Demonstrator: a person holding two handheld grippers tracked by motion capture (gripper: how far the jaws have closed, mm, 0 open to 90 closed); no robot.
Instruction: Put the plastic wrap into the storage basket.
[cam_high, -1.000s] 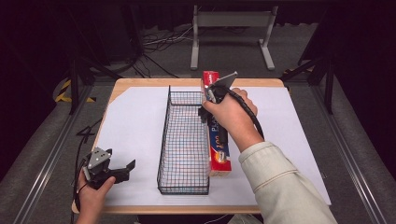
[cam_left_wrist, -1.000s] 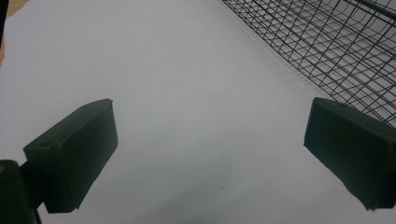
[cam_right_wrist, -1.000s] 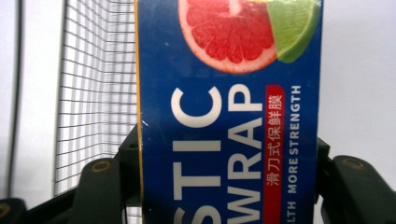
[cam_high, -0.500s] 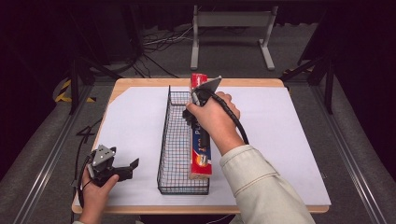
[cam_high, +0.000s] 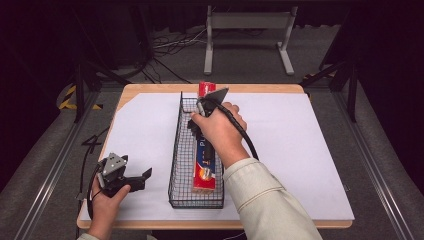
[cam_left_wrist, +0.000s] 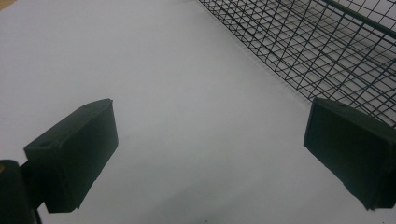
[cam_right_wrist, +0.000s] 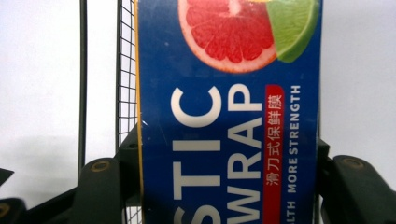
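Observation:
A long blue and red plastic wrap box (cam_high: 205, 169) (cam_right_wrist: 224, 116) hangs lengthwise over the right half of the black wire basket (cam_high: 176, 150) (cam_right_wrist: 123, 79). Its red far end juts past the far rim. My right gripper (cam_high: 200, 131) (cam_right_wrist: 229, 182) is shut on the box across its width, a jaw on each long side. Whether the box touches the basket's bottom I cannot tell. My left gripper (cam_high: 139, 179) (cam_left_wrist: 210, 154) rests low over the white sheet, left of the basket (cam_left_wrist: 317, 51), open with nothing between its jaws.
A white sheet (cam_high: 300, 150) covers the wooden table, with bare room on both sides of the basket. The table's front edge lies just below my left hand. Dark floor, cables and a metal stand (cam_high: 247, 30) lie beyond the far edge.
My right hand has carried the box leftward, from beside the basket's right wall to over the basket, and a little lower. The left gripper has stayed in place.

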